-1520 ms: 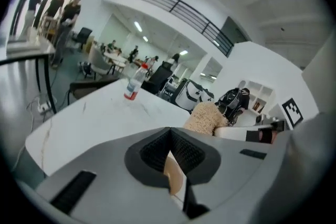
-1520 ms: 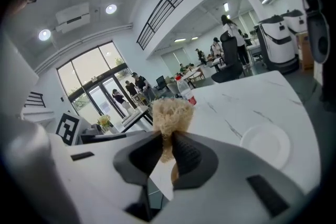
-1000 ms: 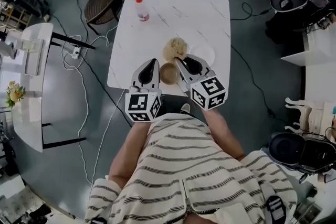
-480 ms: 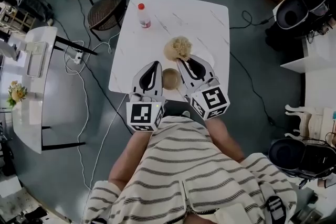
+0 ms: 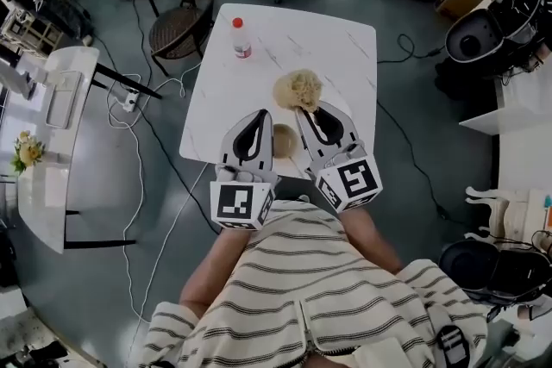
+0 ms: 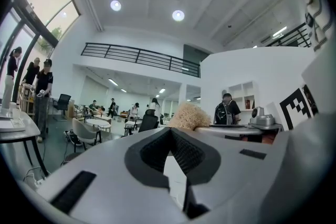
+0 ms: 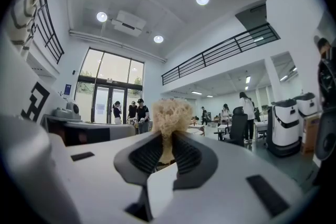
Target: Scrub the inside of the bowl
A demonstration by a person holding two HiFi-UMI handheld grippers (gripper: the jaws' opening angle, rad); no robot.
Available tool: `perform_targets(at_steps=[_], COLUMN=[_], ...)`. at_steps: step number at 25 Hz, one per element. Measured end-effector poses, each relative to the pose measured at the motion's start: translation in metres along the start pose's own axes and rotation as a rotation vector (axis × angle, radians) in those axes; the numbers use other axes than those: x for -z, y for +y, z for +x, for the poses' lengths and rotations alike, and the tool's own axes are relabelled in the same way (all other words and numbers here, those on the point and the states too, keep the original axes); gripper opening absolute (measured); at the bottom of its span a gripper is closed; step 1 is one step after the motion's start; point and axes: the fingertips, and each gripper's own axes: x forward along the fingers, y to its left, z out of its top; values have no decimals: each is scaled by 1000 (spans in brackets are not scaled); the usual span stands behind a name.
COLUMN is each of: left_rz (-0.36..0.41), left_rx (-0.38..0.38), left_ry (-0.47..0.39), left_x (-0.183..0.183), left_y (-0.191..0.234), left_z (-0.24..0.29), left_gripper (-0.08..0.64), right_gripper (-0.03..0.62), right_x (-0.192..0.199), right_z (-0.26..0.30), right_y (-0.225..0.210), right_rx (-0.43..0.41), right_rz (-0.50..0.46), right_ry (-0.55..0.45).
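A person in a striped top stands at the near edge of a white marble table [image 5: 345,47], a hand-held gripper in each hand. The small tan bowl [image 5: 283,140] sits on the table close to that near edge, between the two grippers and just beside both. It is round, so it has no long side to speak of. It stands upright with its mouth facing up. The right gripper [image 5: 310,106] has its jaws pinched onto a pale, fluffy scrubber [image 5: 297,89], whose tuft sticks out beyond the jaw tips, away from the person and past the bowl's far side. The left gripper [image 5: 257,114] has its jaws together at the tips, with nothing visible between them. Whether its side touches the bowl cannot be told. A red-capped bottle [image 5: 241,37] stands well apart at the far left of the table. Scrubbing looks about to start rather than under way, since the scrubber is outside the bowl. The next move probably calls for drawing the tuft back and down into the bowl while the left gripper steadies it.
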Motion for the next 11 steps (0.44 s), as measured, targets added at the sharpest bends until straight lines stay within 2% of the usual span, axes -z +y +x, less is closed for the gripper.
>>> perform_targets(at_steps=[11], left_rz=[12], left_rx=[-14], left_ry=[0], left_x=[2], left_y=[-2], left_z=[6], left_gripper=[5], right_gripper=[61], right_x=[-5], right_z=[0], right_y=[-2], right_rx=[7], right_rz=[-11], right_ry=[-35])
